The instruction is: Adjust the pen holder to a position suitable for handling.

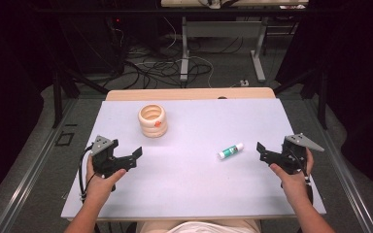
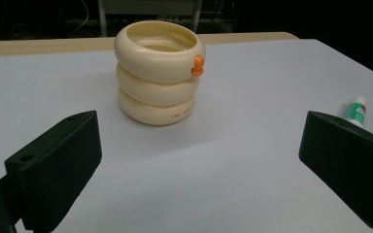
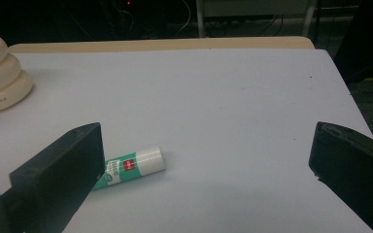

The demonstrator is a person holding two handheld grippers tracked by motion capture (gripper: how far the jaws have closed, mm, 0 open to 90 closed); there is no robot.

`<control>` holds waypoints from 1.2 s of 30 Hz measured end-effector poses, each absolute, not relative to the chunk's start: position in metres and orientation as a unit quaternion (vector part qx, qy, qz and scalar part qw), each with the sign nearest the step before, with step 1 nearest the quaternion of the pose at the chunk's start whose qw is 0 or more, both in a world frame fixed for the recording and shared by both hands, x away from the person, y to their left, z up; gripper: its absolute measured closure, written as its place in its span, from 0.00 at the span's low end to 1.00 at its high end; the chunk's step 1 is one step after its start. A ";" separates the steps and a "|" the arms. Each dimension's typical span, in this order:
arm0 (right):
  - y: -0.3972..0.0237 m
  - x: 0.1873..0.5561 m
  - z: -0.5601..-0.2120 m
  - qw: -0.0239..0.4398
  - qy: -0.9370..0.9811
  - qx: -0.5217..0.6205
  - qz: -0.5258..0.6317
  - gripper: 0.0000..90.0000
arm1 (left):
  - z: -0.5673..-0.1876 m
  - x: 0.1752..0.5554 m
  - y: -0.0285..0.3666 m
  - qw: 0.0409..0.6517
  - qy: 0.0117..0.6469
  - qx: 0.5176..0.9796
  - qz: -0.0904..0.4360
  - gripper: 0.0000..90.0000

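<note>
The right hand-held gripper (image 1: 272,156) hangs over the right side of the worktop (image 1: 194,184) with its matte black, blocky jaws spread wide and nothing between them. Just beyond its left jaw lies the glue stick (image 3: 128,169), a small smooth cylinder on its side, green-and-white label, white cap. The left hand-held gripper (image 1: 126,160) is likewise wide and empty, facing the holder (image 2: 158,73), a glossy cream stack of three rounded rings, hollow on top, with a small orange knob on its upper ring.
</note>
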State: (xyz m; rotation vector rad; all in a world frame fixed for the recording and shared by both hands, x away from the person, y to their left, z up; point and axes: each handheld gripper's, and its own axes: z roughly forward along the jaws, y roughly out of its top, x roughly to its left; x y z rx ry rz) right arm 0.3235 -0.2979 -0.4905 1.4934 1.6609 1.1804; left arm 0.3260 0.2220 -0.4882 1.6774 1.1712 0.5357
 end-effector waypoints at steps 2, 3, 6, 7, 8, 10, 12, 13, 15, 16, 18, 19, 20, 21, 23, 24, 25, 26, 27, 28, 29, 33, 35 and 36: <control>-0.298 0.324 -0.491 0.297 0.626 0.566 0.446 0.00 | -0.488 0.327 0.222 0.494 0.489 0.686 0.216 0.02; -0.297 0.324 -0.491 0.294 0.627 0.568 0.446 0.00 | -0.488 0.327 0.223 0.496 0.491 0.684 0.212 0.02; -0.295 0.324 -0.492 0.295 0.622 0.571 0.448 0.00 | -0.487 0.328 0.224 0.499 0.498 0.679 0.205 0.02; -0.296 0.324 -0.490 0.293 0.627 0.568 0.444 0.00 | -0.486 0.329 0.224 0.500 0.501 0.677 0.203 0.02; -0.295 0.323 -0.490 0.290 0.625 0.572 0.445 0.00 | -0.486 0.329 0.224 0.500 0.501 0.677 0.203 0.02; -0.296 0.323 -0.489 0.296 0.626 0.570 0.442 0.00 | -0.485 0.329 0.224 0.499 0.503 0.677 0.200 0.03; -0.295 0.323 -0.490 0.297 0.623 0.571 0.446 0.00 | -0.483 0.329 0.224 0.502 0.511 0.671 0.193 0.04; -0.295 0.322 -0.490 0.292 0.624 0.574 0.442 0.00 | -0.482 0.330 0.223 0.504 0.514 0.667 0.191 0.04; -0.296 0.322 -0.490 0.299 0.626 0.571 0.440 0.00 | -0.479 0.332 0.221 0.504 0.521 0.664 0.184 0.06; -0.297 0.322 -0.490 0.300 0.627 0.571 0.438 0.00 | -0.479 0.333 0.220 0.503 0.521 0.665 0.182 0.08; -0.297 0.321 -0.489 0.302 0.620 0.576 0.438 0.00 | -0.478 0.334 0.218 0.503 0.522 0.665 0.181 0.08; -0.298 0.322 -0.490 0.309 0.619 0.574 0.438 0.00 | -0.477 0.337 0.217 0.501 0.525 0.665 0.178 0.08; -0.298 0.322 -0.490 0.310 0.618 0.575 0.438 0.00 | -0.477 0.337 0.217 0.501 0.525 0.665 0.178 0.09; -0.299 0.322 -0.490 0.309 0.616 0.576 0.439 0.00 | -0.477 0.338 0.217 0.498 0.525 0.667 0.177 0.09; -0.300 0.322 -0.489 0.308 0.620 0.576 0.434 0.00 | -0.475 0.342 0.216 0.496 0.532 0.664 0.173 0.10; -0.300 0.322 -0.490 0.308 0.619 0.577 0.436 0.00 | -0.474 0.344 0.216 0.492 0.536 0.665 0.170 0.10; -0.300 0.323 -0.490 0.308 0.616 0.577 0.439 0.00 | -0.474 0.346 0.216 0.491 0.538 0.665 0.168 0.11; -0.300 0.323 -0.490 0.306 0.618 0.578 0.436 0.00 | -0.473 0.348 0.215 0.488 0.539 0.666 0.166 0.11; -0.299 0.323 -0.491 0.311 0.615 0.577 0.439 0.00 | -0.473 0.350 0.213 0.485 0.542 0.665 0.167 0.11; -0.299 0.323 -0.491 0.312 0.615 0.577 0.438 0.00 | -0.472 0.351 0.213 0.482 0.542 0.667 0.168 0.11; -0.299 0.323 -0.491 0.312 0.615 0.577 0.438 0.00 | -0.472 0.353 0.212 0.482 0.545 0.666 0.165 0.11; -0.300 0.322 -0.489 0.310 0.618 0.576 0.436 0.00 | -0.466 0.361 0.208 0.478 0.553 0.664 0.158 0.11; -0.300 0.322 -0.489 0.308 0.619 0.577 0.435 0.00 | -0.463 0.365 0.207 0.477 0.555 0.664 0.156 0.11; -0.300 0.321 -0.489 0.304 0.618 0.580 0.435 0.00 | -0.460 0.367 0.207 0.472 0.555 0.668 0.150 0.11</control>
